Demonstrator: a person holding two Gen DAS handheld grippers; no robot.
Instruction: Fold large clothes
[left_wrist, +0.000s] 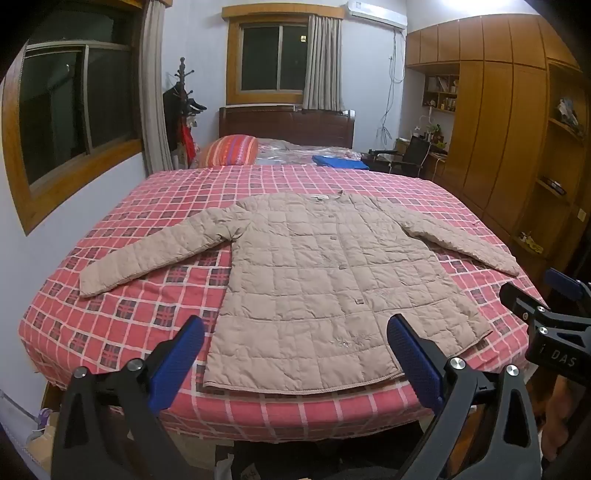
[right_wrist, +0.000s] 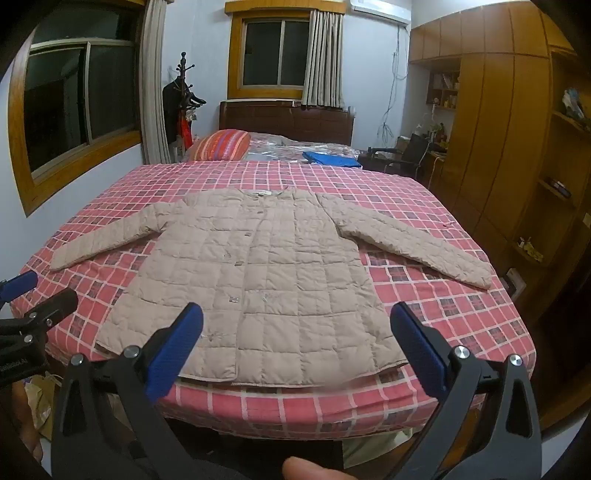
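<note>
Left hand-held gripper: black arms cut off by bottom frame edge. Right hand-held gripper: same. Beige quilted jacket: neck label text too small to read. Wooden shelf clutter too small to identify. Blue folded item partly hidden, unidentifiable.

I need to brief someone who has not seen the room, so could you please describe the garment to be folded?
Find the bed with the red checked cover. The jacket lies flat near its foot, sleeves spread. It is beige and quilted, unlike the blue cloth by the striped pillow.
</note>
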